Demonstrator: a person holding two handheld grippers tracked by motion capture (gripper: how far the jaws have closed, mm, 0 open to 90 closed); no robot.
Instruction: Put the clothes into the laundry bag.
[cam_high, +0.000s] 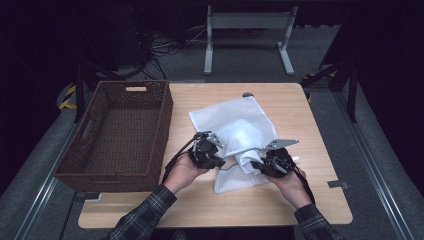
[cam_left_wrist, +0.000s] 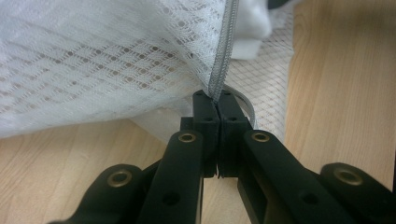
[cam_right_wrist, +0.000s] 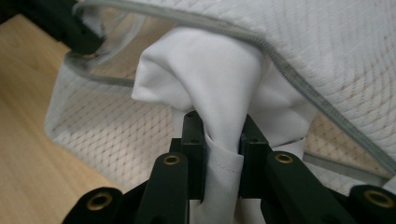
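Observation:
A white mesh bag (cam_high: 235, 120) with a grey zipper edge (cam_left_wrist: 224, 46) lies on the wooden table (cam_high: 300, 125). My left gripper (cam_high: 218, 161) is at the bag's near left, and its jaws (cam_left_wrist: 214, 100) are shut on the zipper edge, lifting the mesh (cam_left_wrist: 93, 60). A bunched white cloth (cam_right_wrist: 210, 79) sits at the bag's open mouth (cam_high: 248, 159). My right gripper (cam_high: 255, 164) is shut on a fold of this cloth (cam_right_wrist: 223, 126), just under the raised zipper edge. The left gripper (cam_right_wrist: 70, 28) shows at the upper left of the right gripper view.
A dark brown wicker basket (cam_high: 165, 115) stands on the table's left side, close to the left hand. Bare table shows to the right (cam_high: 310, 165) and in front of the bag. A metal stand (cam_high: 247, 22) is on the floor beyond the table.

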